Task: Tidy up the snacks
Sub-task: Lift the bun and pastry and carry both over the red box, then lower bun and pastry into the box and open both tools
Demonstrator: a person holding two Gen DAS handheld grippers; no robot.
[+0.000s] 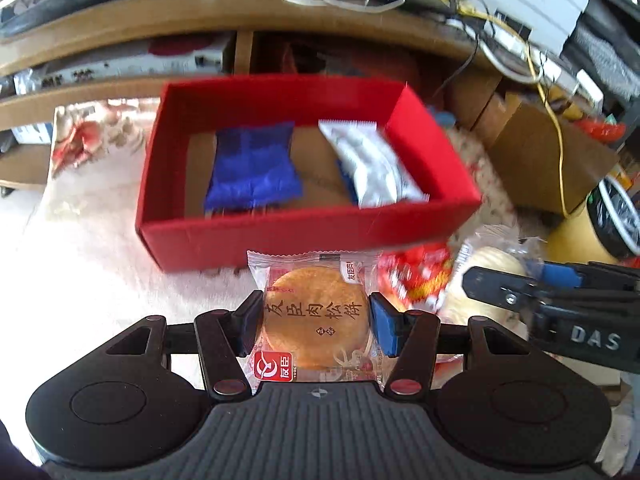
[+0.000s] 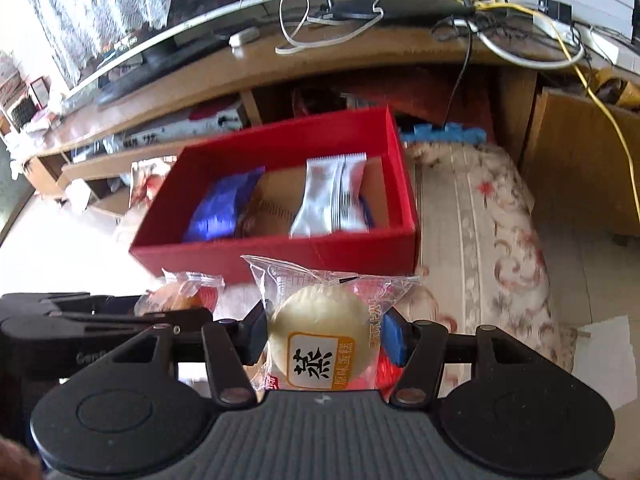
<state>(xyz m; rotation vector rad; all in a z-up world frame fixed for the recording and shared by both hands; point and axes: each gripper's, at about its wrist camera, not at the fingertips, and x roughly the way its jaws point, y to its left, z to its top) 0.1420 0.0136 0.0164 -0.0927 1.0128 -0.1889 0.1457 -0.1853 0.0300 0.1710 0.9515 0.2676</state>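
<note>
The left gripper [image 1: 316, 324] pinches a brown cake [image 1: 316, 316]; the right gripper [image 2: 326, 336] pinches a pale cake [image 2: 320, 340] — both held just short of the red box [image 1: 280, 236]. In the box lie 2 packets, blue [image 1: 252, 168] and white [image 1: 368, 164]. Likely next: carry each over the near wall and release. The box floor nearest the wall is hidden — the frames are blurred.

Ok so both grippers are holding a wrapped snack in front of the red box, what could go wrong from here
Collision: the left gripper with its pork floss cake and the right gripper with its steamed egg cake sit side by side before the red box; reaching in together, they could bump.

Snagging: the box's near wall stands between the grippers and the inside; a low approach might push the box.

Crowding: the blue packet and white packet already lie inside, so drops may land on them.
</note>
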